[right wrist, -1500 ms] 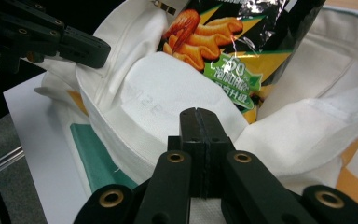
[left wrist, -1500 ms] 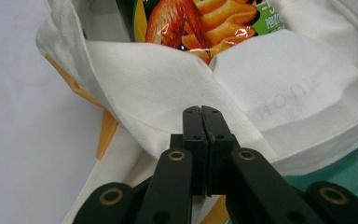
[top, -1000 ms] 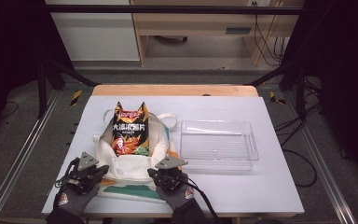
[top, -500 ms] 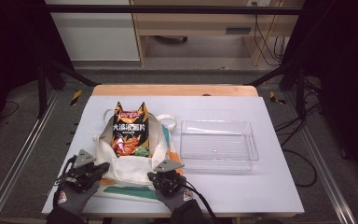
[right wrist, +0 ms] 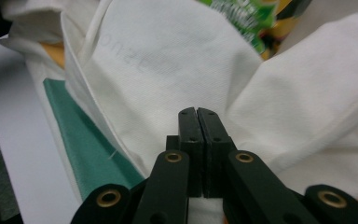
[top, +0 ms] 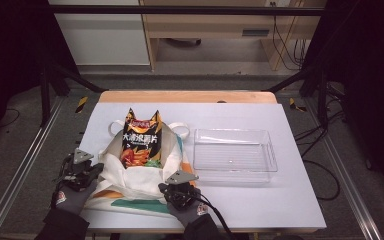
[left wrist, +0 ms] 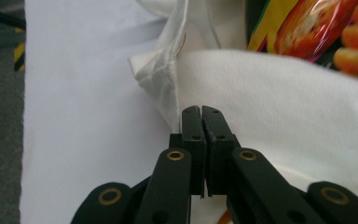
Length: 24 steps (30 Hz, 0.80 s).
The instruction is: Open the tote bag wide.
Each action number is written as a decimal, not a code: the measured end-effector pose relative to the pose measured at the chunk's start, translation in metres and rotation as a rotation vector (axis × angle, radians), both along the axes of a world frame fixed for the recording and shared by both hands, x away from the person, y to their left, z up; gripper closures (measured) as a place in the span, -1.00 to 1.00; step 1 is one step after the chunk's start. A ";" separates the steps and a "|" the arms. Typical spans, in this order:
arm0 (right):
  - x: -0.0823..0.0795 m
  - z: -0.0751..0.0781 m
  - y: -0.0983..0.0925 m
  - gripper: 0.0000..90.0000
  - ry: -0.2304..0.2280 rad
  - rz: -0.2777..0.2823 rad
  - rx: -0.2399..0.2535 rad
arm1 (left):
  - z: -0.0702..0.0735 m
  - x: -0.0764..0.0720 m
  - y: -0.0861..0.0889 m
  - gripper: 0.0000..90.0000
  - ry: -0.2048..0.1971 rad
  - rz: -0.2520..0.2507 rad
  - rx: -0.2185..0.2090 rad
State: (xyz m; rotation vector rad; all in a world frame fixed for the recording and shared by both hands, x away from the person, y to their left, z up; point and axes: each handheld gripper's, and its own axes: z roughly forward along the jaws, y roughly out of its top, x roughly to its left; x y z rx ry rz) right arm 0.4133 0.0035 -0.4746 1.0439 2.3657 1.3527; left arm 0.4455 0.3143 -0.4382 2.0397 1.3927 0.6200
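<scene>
both the left gripper (left wrist: pixel 200 112) and right gripper (right wrist: pixel 196 114) are pinched tight on the near edge of the white tote bag (top: pixel 130 177) at near left, chip bag (top: pixel 140 140) still inside, so next move's probably peeling the cloth down.

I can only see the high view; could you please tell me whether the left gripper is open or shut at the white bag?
Observer: The left gripper is shut, with its tips at the stitched hem of the white bag. I cannot tell whether any cloth is pinched.
Operator: Thank you. And the right gripper?
Observer: The right gripper is shut too, with its tips against a fold of the bag's cloth.
</scene>
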 end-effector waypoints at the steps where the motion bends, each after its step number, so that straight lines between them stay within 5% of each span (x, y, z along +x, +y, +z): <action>1: 0.000 0.002 -0.001 0.98 -0.009 -0.010 -0.001 | -0.002 -0.001 0.002 0.96 0.010 0.002 -0.007; 10: 0.016 0.013 -0.033 1.00 -0.043 -0.170 -0.032 | -0.011 0.000 0.002 0.96 0.039 0.002 -0.002; 24: 0.015 -0.004 -0.039 1.00 -0.009 -0.195 -0.034 | -0.019 -0.005 0.000 0.95 0.019 -0.006 -0.002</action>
